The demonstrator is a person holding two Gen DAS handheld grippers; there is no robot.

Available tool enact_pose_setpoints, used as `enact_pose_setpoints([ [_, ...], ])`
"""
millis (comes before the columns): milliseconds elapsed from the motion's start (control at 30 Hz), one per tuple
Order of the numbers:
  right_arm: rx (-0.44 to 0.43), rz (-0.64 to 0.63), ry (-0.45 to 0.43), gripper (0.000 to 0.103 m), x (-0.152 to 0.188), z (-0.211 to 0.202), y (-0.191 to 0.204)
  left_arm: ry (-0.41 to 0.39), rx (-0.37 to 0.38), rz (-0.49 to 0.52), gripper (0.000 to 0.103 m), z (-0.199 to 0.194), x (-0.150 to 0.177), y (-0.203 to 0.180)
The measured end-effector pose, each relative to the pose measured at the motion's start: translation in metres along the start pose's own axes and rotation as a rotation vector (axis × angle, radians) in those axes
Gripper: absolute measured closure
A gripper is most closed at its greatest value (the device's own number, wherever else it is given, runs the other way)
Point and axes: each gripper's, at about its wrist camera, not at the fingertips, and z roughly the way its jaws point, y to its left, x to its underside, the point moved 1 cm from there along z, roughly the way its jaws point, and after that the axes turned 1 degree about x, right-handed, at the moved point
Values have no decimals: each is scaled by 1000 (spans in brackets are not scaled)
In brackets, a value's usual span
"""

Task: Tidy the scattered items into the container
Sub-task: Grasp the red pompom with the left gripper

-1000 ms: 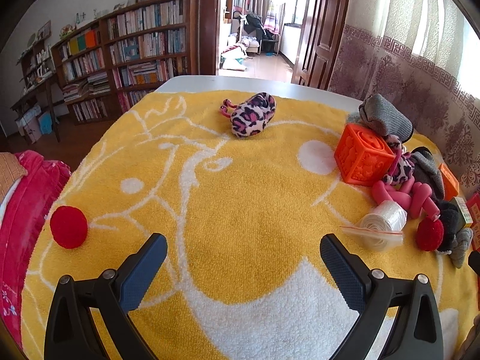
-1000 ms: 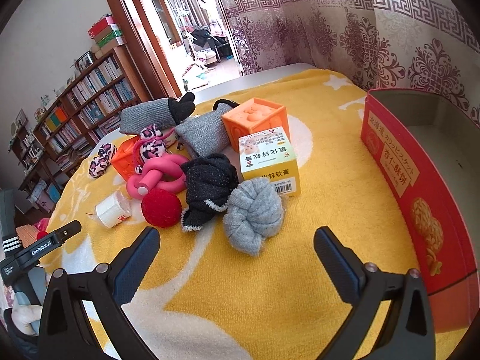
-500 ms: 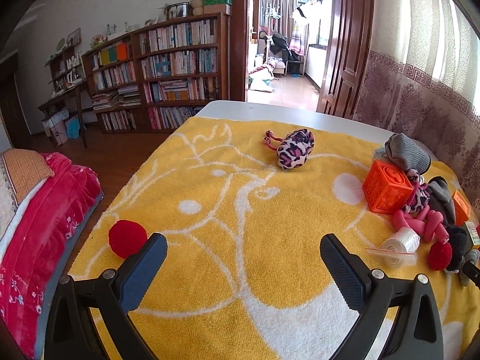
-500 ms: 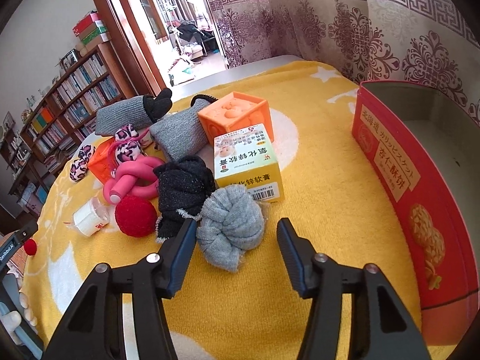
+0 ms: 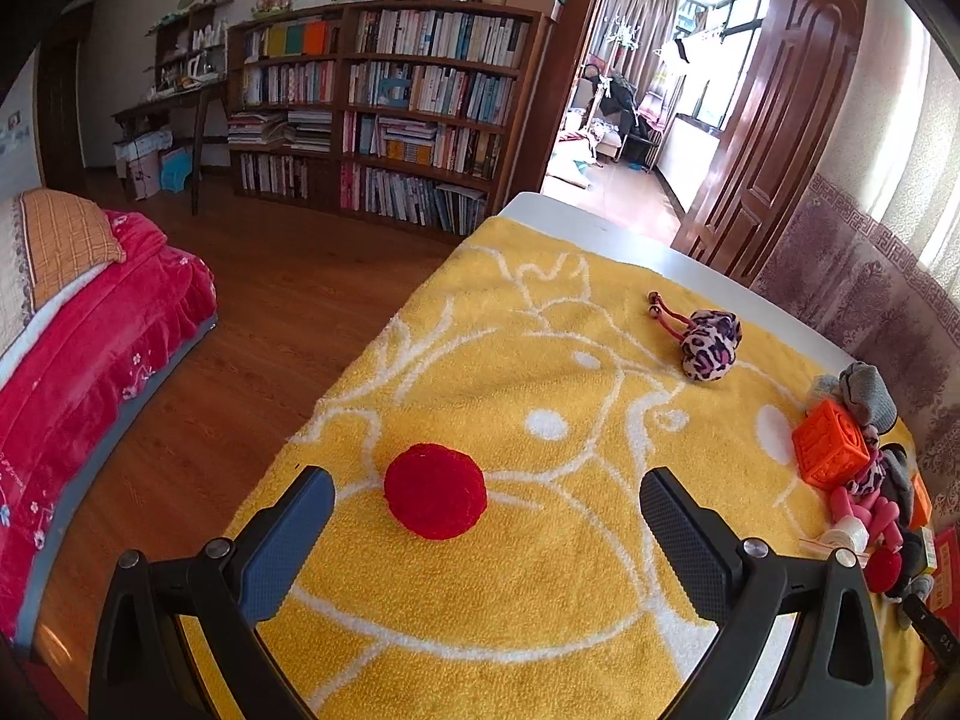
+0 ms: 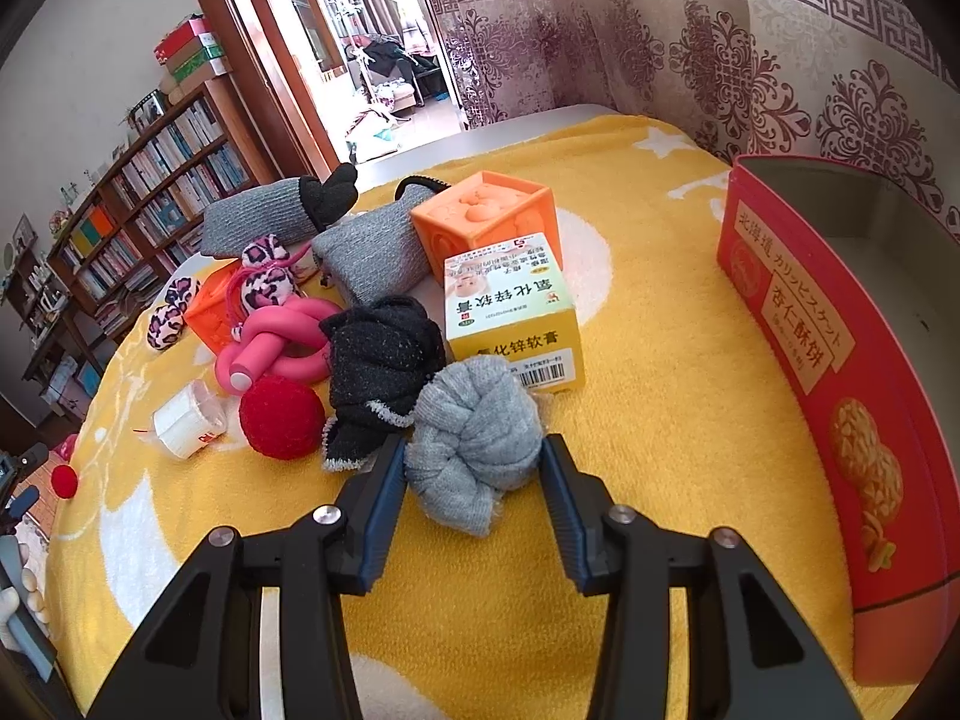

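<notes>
One grey balled sock [image 6: 474, 420], knotted, pinched by right hand-held gripper [image 6: 471, 480], left hand-held gripper [image 5: 480, 516] wide

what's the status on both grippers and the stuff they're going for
Left gripper open, jaws either side of red ball, no contact. Right gripper jaws against grey rolled sock. Red box to the right, path clear.

The left gripper [image 5: 483, 519] has its two fingers spread wide apart. The right gripper [image 6: 471, 477] has its fingers pulled close together.
</notes>
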Motion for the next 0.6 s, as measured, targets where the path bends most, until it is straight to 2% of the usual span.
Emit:
enact_pose_setpoints([
  [67,1,0,1,54,0,0,0,25,3,-28,0,7,1,6],
  [267,4,-1,1,54,1,1,0,76,99,-94,0,21,1,16],
  [400,4,1,0,54,1,2,0,70,90,-116,2,24,-1,20],
  [433,3,1,0,54,1,2,0,73,98,-121,14,25,-2,22],
  [467,3,1,0,54,1,2,0,85,112,-123,31,27,-1,22],
  [533,3,1,0,54,1,2,0,125,135,-124,52,36,1,22],
  [600,2,3,-1,54,1,1,0,120,128,-107,55,36,3,18],
])
